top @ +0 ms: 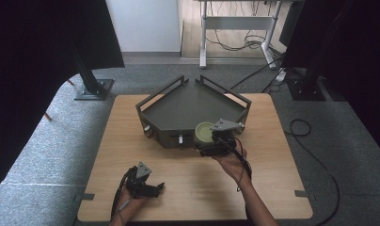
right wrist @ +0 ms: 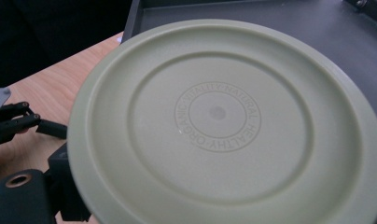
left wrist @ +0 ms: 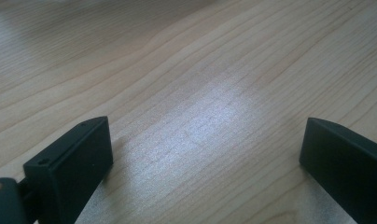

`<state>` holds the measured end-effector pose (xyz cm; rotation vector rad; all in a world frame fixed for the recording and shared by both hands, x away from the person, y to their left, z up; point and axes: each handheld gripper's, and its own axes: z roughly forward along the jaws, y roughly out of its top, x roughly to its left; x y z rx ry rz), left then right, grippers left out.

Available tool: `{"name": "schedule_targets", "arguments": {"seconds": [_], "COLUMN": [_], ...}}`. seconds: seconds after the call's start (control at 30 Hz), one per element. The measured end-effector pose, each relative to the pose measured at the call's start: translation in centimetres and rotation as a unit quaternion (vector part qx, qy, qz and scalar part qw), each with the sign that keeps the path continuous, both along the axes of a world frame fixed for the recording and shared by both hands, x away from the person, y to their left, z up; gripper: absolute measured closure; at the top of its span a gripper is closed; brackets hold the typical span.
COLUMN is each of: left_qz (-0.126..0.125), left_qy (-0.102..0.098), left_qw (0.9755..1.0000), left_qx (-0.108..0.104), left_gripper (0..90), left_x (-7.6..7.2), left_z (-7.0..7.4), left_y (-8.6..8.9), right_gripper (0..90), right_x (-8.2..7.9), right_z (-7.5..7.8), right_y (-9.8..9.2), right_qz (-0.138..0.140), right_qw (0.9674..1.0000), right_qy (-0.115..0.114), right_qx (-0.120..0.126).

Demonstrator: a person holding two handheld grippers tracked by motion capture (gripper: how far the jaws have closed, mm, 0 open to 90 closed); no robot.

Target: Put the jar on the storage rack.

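Wooden table (top: 188,183) bears a dark tray (top: 188,106); your right gripper (top: 215,143) clamps the green plate (top: 204,133) at the tray's near edge, left gripper (top: 153,188) idle, jaws apart. Next: set it inside, level.

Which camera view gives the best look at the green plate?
The right gripper view: the green plate is close up there, its rings and embossed lettering legible. The high view shows it small, held by the right gripper at the dark tray's near edge. The left gripper view looks at the wooden table.
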<state>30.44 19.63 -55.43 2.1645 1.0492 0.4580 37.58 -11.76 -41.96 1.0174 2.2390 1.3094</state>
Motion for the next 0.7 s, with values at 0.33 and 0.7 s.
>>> {"name": "schedule_targets", "arguments": {"seconds": [0.33,0.7], "left_qz": [-0.001,-0.002], "left_qy": [0.000,0.000], "left_qw": [1.0000,1.0000], "left_qx": [0.000,-0.001], "left_gripper": [2.2,2.2], "left_x": [0.0,0.0], "left_z": [0.0,0.0], "left_y": [0.0,0.0], "right_gripper": [9.4,9.4], "right_x": [1.1,2.2], "right_z": [1.3,2.1], "right_y": [0.2,0.6], "right_qz": [-0.003,-0.008], "right_qw": [1.0000,0.9999], "right_qy": [-0.006,-0.009], "right_qx": [-0.002,-0.008]}}
